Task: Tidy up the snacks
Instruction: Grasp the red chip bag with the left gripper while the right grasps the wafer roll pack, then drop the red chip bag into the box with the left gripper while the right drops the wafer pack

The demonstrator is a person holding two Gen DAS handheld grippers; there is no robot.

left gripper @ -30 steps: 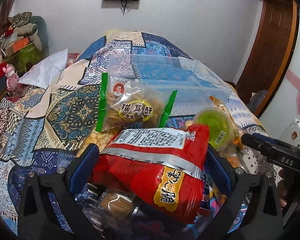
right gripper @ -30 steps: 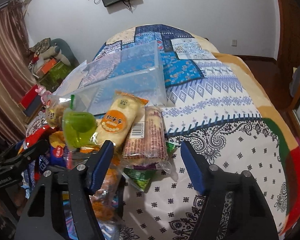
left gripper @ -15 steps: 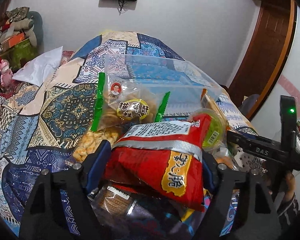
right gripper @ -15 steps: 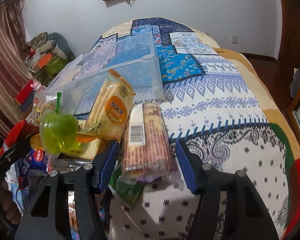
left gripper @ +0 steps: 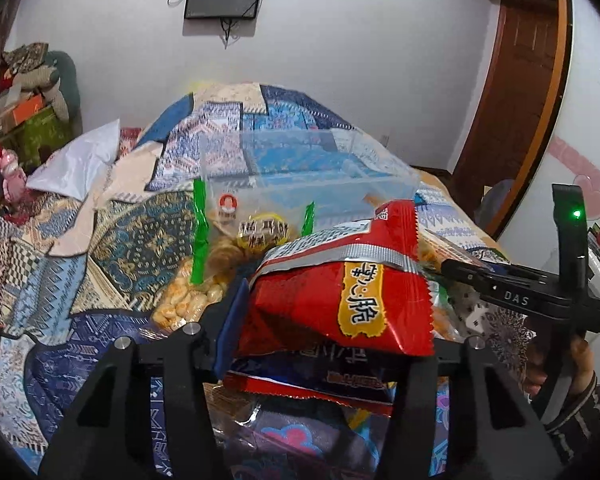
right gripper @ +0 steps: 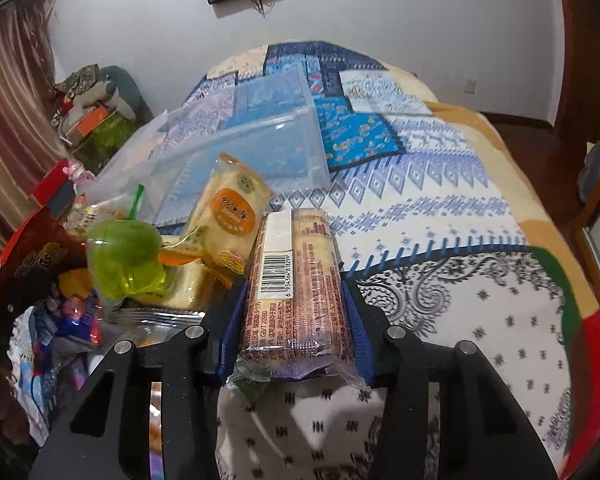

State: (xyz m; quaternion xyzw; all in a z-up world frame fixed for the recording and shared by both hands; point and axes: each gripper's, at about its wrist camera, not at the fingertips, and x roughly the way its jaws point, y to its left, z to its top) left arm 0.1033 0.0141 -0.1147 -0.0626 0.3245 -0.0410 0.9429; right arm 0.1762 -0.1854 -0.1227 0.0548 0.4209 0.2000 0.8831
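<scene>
My left gripper (left gripper: 324,316) is shut on a red snack bag (left gripper: 340,280) with a yellow label and holds it lifted above the snack pile. My right gripper (right gripper: 296,312) is shut on a long biscuit pack (right gripper: 296,284) with a barcode, just above the bedspread. A clear plastic bin (left gripper: 300,176) stands on the bed beyond the pile; it also shows in the right wrist view (right gripper: 236,148). The red bag shows at the left edge of the right wrist view (right gripper: 24,256). The right gripper's body (left gripper: 520,296) shows at the right of the left wrist view.
The pile holds a green-edged cracker bag (left gripper: 244,232), a puffed-snack bag (left gripper: 184,300), a green jelly cup (right gripper: 124,256) and a yellow rice-cracker pack (right gripper: 228,208). A white pillow (left gripper: 80,160) lies left. A wooden door (left gripper: 516,80) stands right.
Both grippers closed on their packs. The left one lifted the red bag up and to the right. The right one moved forward onto the biscuit pack and gripped it.
</scene>
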